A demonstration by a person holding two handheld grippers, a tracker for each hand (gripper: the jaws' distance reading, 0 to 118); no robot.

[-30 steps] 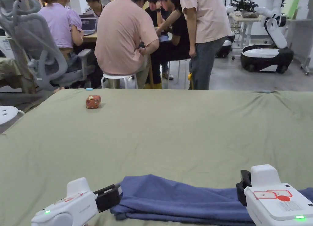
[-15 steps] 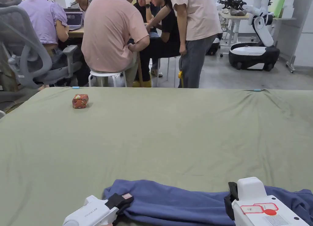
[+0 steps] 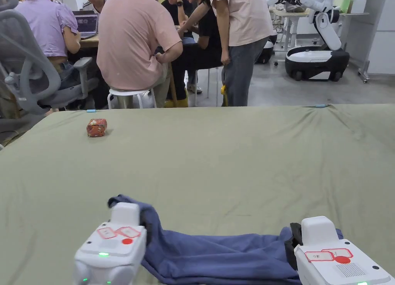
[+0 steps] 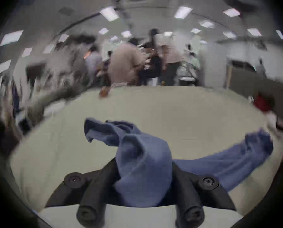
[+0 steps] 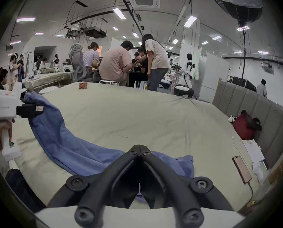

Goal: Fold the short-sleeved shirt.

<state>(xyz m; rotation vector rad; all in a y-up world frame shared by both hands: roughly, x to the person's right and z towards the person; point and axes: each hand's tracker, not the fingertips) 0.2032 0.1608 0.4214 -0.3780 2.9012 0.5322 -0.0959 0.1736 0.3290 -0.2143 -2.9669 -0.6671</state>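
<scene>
The blue shirt is stretched along the bed at 6 o'clock. One end is bunched and lifted between the left gripper's closed jaws, while the other end is pinched by the right gripper, jaws fully together.

Plain blue shirt. Olive-green bed sheet, unpatterned. White claw bodies with red markings and black jaws: left claw, right claw. Far left, small red bundle with yellow flecks. Dark red bag far right.
</scene>
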